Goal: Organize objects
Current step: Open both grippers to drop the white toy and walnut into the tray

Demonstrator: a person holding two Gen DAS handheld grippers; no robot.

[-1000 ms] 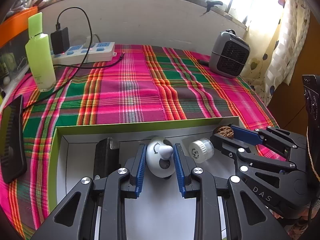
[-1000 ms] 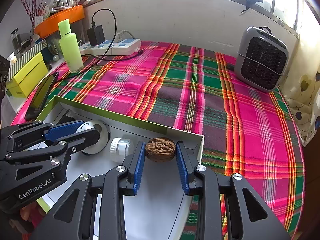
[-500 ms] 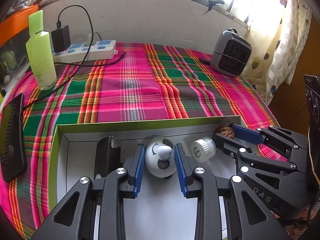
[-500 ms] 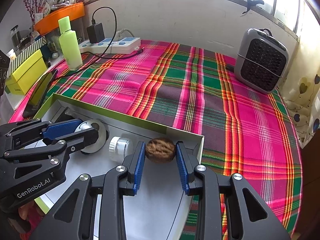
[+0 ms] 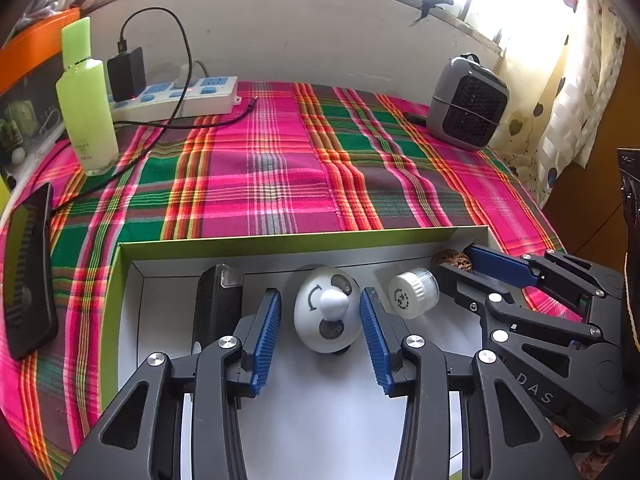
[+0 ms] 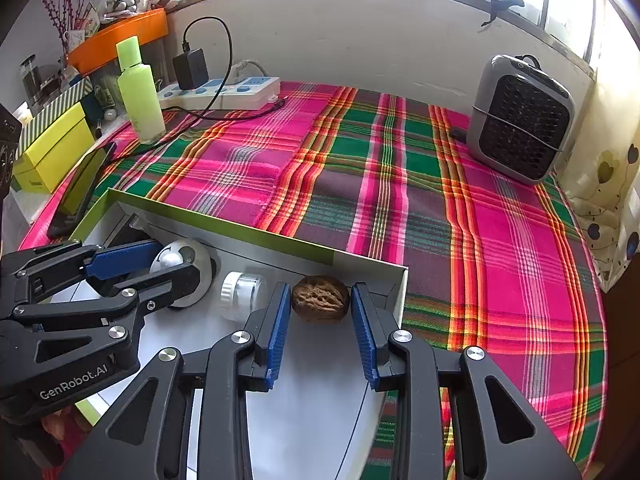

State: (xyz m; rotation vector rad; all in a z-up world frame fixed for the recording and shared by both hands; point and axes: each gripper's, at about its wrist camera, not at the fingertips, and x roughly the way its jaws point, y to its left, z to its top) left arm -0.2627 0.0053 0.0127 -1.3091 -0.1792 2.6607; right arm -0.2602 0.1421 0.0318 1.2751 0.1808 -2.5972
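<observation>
Since the earlier frame, the left gripper (image 5: 320, 320) has just been opening its jaws; the white egg-shaped toy (image 5: 325, 309) is now sitting between spread pads, clear of both, on the floor of the white box (image 5: 304, 238). Just beside it, a small white-capped jar (image 5: 413, 293) is lying on its side. The right gripper (image 6: 320, 312) is pinching the walnut (image 6: 320, 298) in the box's corner. Around the box, a plaid cloth (image 6: 360, 168) is covering the table.
</observation>
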